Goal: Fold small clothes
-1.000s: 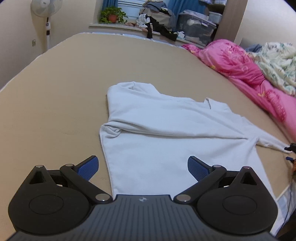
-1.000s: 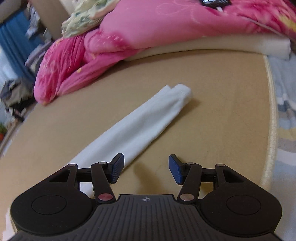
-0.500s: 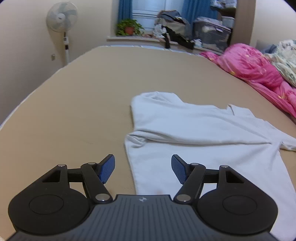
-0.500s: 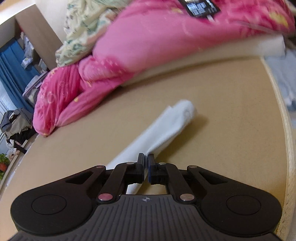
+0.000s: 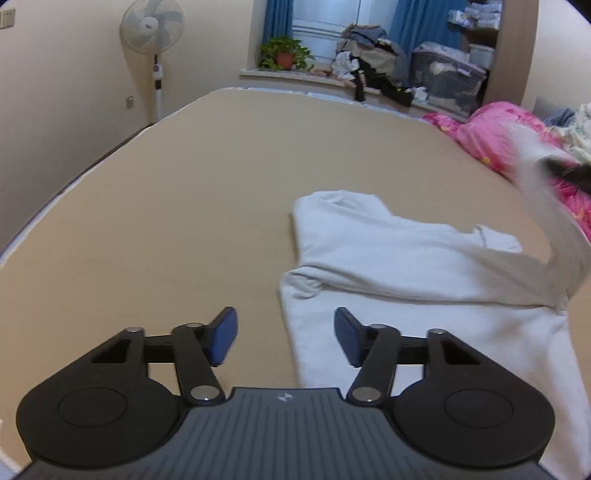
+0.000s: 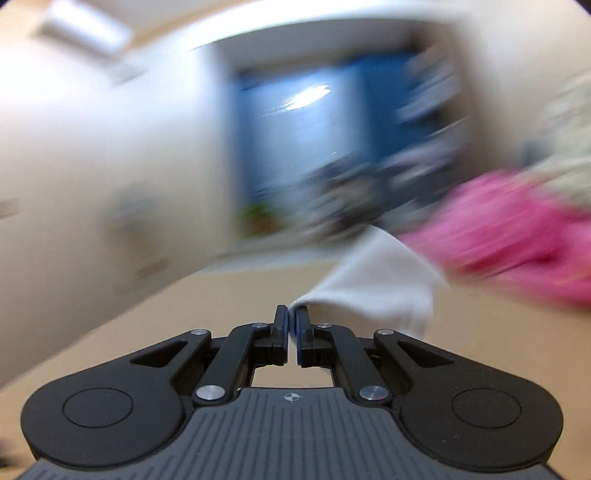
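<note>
White top [image 5: 417, 254], sleeve [image 6: 373, 291] seemingly pinched, lifted.

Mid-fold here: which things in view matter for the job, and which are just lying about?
In play: white top; its lifted sleeve, pinched in the right gripper; left gripper, jaws closing on nothing.

Lying about: pink quilt, standing fan, potted plant, storage bin.

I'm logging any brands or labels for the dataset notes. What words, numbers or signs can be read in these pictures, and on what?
No text can be read.
White standing fan: a small dark badge at the centre of its grille, too small to read.
Fan's white pole: a dark control panel, markings too small to read.
Each black gripper body: a small round crosshair emblem, no letters.
Right wrist view: background blurred, nothing readable.
</note>
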{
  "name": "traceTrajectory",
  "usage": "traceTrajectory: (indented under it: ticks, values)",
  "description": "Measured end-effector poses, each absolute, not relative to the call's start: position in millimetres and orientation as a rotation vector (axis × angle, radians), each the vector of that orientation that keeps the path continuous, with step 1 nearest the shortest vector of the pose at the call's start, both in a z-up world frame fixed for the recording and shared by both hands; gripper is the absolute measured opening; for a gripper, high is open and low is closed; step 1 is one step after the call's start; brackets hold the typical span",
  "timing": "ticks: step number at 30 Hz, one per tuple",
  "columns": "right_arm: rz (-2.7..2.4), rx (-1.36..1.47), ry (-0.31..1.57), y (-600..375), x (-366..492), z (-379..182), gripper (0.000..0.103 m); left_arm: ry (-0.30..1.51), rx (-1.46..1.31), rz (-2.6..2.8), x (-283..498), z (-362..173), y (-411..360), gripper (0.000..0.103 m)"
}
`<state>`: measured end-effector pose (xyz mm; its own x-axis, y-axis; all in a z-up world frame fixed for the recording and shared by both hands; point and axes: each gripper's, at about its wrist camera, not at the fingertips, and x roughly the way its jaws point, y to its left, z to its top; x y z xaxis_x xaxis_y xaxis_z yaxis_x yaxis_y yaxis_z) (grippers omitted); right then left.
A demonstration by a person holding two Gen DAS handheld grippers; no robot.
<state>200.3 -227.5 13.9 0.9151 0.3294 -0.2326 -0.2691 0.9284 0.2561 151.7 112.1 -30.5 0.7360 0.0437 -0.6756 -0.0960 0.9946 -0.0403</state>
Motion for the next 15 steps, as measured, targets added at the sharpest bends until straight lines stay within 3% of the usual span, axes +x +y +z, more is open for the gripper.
traceTrajectory:
  ticks: [3, 6, 11, 15]
  values:
    - [0.536, 0.239, 0.55, -141, 204, -21, 0.029, 0.766, -0.094, 0.101, 154, -31, 123, 0.06]
    - [0.604, 0.226, 0.746, -114, 196, -46, 0.029, 0.797, -0.142, 0.099, 155, -31, 133, 0.051]
    - [0.546, 0.138, 0.757, -157, 177, -29, 0.04, 0.782, -0.149, 0.035, 163, -26, 133, 0.035]
    - [0.385, 0.102, 0.672, -209, 165, -35, 0.042, 0.766, -0.171, -0.002, 184, -28, 133, 0.035]
